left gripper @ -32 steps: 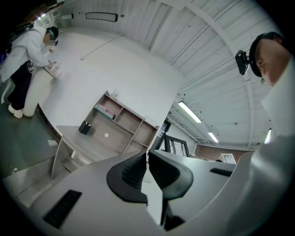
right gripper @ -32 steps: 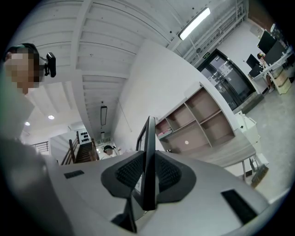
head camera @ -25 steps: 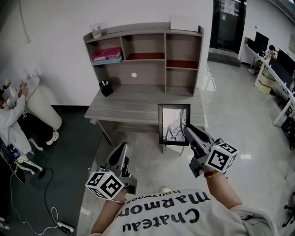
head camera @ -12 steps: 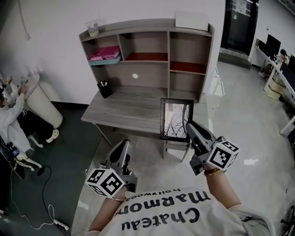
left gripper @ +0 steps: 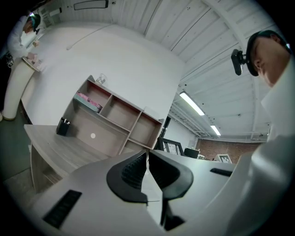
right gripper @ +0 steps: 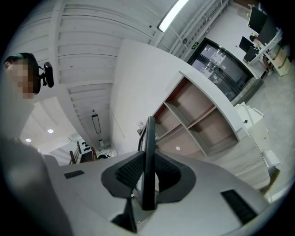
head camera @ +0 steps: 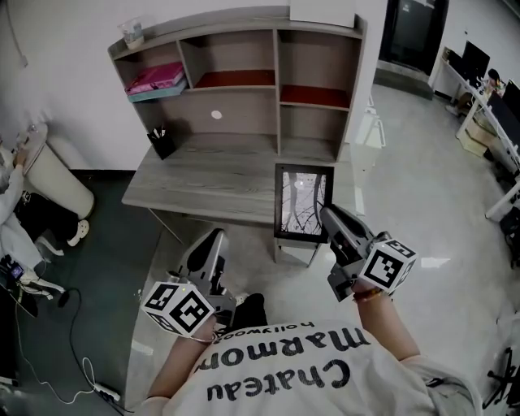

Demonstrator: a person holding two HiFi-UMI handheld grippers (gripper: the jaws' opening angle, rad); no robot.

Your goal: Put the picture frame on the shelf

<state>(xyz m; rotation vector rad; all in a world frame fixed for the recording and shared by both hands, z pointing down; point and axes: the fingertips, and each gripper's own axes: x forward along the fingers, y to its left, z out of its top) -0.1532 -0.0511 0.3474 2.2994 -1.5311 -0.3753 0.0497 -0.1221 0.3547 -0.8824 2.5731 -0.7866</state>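
Note:
A black picture frame (head camera: 302, 203) with a pale print stands upright in the air at the desk's front right corner. My right gripper (head camera: 329, 215) is shut on its lower right edge. In the right gripper view the frame (right gripper: 148, 152) shows edge-on, pinched between the ribbed pads of the right gripper (right gripper: 146, 177). The grey shelf unit (head camera: 276, 49) with several open cubbies rises at the back of the desk (head camera: 211, 175). My left gripper (head camera: 213, 240) hangs low before the desk, shut and empty; in its own view the left gripper (left gripper: 147, 170) has its jaws together, with the frame (left gripper: 171, 144) beyond.
A black pen holder (head camera: 161, 142) stands on the desk's left. Pink books (head camera: 154, 79) lie in the top-left cubby. A cup (head camera: 130, 32) and a white box (head camera: 322, 10) sit on the shelf's top. A person (head camera: 8, 195) and a white bin (head camera: 49, 179) are at far left.
The desk and shelf have drawn closer and shifted left in the head view. The right gripper carried the frame slightly forward, over the desk's front edge. The left gripper stayed low.

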